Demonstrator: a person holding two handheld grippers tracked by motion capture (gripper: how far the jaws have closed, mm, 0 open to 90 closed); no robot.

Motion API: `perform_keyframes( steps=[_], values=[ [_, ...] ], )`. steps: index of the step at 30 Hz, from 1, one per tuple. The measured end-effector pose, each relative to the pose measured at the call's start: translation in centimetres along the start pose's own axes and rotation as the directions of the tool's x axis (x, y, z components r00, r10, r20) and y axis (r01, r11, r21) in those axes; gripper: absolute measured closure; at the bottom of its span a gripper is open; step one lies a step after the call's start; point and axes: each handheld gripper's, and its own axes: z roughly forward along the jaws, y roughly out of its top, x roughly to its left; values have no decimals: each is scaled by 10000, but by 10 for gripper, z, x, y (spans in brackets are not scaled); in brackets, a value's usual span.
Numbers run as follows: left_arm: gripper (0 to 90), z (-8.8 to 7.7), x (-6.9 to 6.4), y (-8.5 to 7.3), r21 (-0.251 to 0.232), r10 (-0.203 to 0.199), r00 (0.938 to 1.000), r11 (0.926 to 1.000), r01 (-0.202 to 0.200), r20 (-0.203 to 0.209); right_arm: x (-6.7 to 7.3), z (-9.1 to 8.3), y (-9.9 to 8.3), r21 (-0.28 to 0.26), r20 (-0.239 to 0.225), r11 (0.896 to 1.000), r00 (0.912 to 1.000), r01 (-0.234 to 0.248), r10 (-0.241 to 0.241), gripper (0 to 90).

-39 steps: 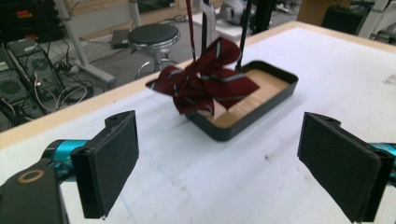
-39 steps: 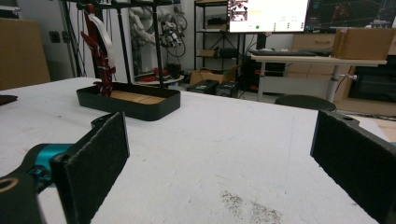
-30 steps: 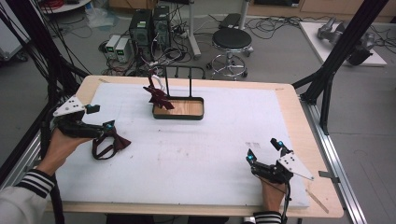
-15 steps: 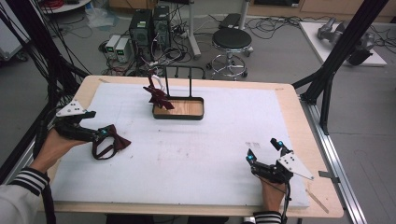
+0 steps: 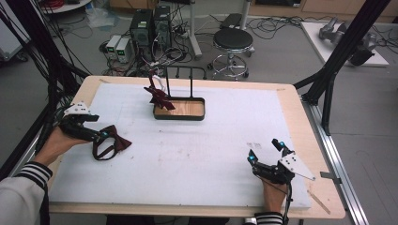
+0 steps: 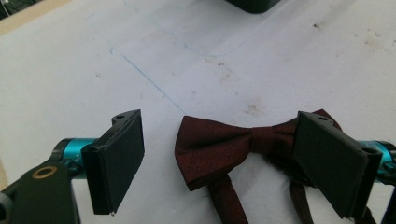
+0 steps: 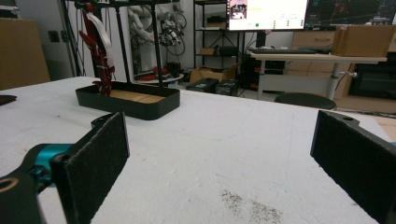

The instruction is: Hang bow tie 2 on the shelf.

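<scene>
From the high view, the left gripper (image 5: 104,135) sits at the left edge of the white table (image 5: 211,154), its jaws spread around a dark red bow tie (image 5: 112,145) that lies flat on the surface, most likely lined up for a pinch at the knot. The right gripper (image 5: 265,150) rests near the front right, jaws apart and holding nothing, well clear of the work. At the far middle stands a black tray (image 5: 180,115) with a wooden floor and an upright rack, another dark red bow tie (image 5: 158,95) hanging on it; that looks like where this one is meant to go. In the left gripper view, the bow tie (image 6: 224,144) is a woven, faintly glossy cloth with a cinched centre and two straps trailing near; the right-hand pad covers one wing, the other pad stands off to the left. In the right gripper view, the flat, felt-like black pads frame bare table, with the tray (image 7: 128,105) far off to the left.
</scene>
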Motion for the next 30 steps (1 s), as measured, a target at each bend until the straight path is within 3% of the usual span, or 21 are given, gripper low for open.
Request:
perform_keyframes(
  steps=[4, 9, 19, 27, 30],
  values=[
    [173, 6, 3, 0, -41, 282, 9989, 9996, -280, 370, 0, 0, 0, 17, -8, 10000, 10000, 19, -19, 36],
    [173, 11, 5, -1, -64, 334, 9978, 9994, -330, 581, 0, 0, 0, 21, 0, 10000, 10000, 24, -24, 36],
    [244, 20, 9, -4, 686, 523, 9941, 9959, -590, 952, 0, 0, 0, 4, -7, 10000, 10000, 42, -42, 36],
    [297, 29, 8, -8, 1278, 972, 9886, 9855, -1117, 1150, 0, 0, 0, 19, 16, 10000, 10000, 47, -48, 36],
    [300, 32, 7, -9, 1641, 1145, 9872, 9776, -1319, 1111, 0, 0, 0, 8, 13, 10000, 10000, 43, -43, 36]
  ],
)
